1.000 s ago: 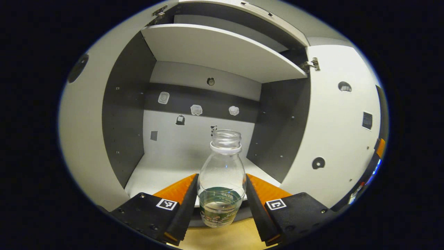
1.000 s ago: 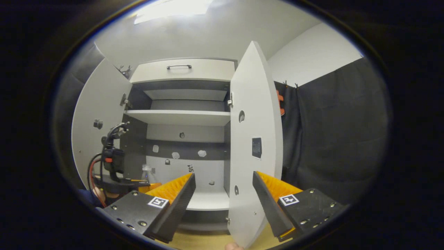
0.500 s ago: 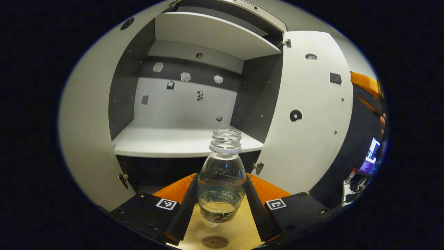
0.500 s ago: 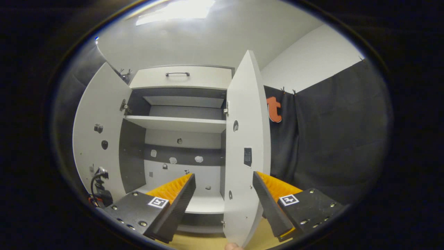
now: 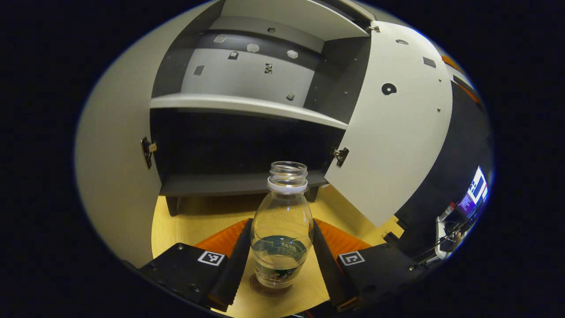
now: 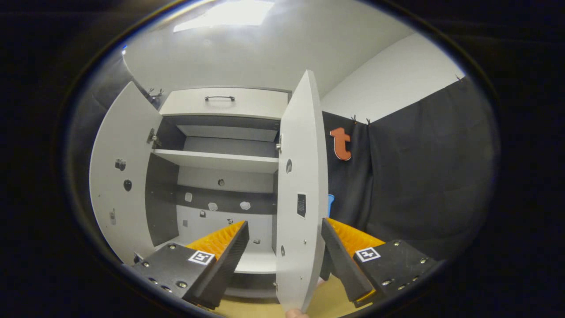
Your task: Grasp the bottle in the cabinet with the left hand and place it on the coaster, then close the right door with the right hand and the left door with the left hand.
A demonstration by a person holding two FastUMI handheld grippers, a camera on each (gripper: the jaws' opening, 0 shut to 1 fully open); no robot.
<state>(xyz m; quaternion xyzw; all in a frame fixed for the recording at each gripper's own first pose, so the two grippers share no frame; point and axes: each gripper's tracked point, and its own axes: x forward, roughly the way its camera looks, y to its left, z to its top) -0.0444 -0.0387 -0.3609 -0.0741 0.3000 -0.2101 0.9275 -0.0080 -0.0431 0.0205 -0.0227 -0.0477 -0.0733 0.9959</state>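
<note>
Left gripper [image 5: 282, 254] clenched on clear plastic bottle [image 5: 281, 232] over round brown coaster [image 5: 258, 285]; right gripper [image 6: 282, 247] released, astride white right door [image 6: 300, 198].

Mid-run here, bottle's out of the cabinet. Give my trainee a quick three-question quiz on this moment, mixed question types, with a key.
1. True or false: the left gripper has let go of the bottle.
2. What lies under the bottle's base? A) the cabinet shelf B) the coaster on the wooden table C) a plate
3. Fill in: the edge of the cabinet's right door stands between the open fingers of the ____ gripper.

Key: 1 false, both fingers press on it. 2 B. 3 right.
</note>
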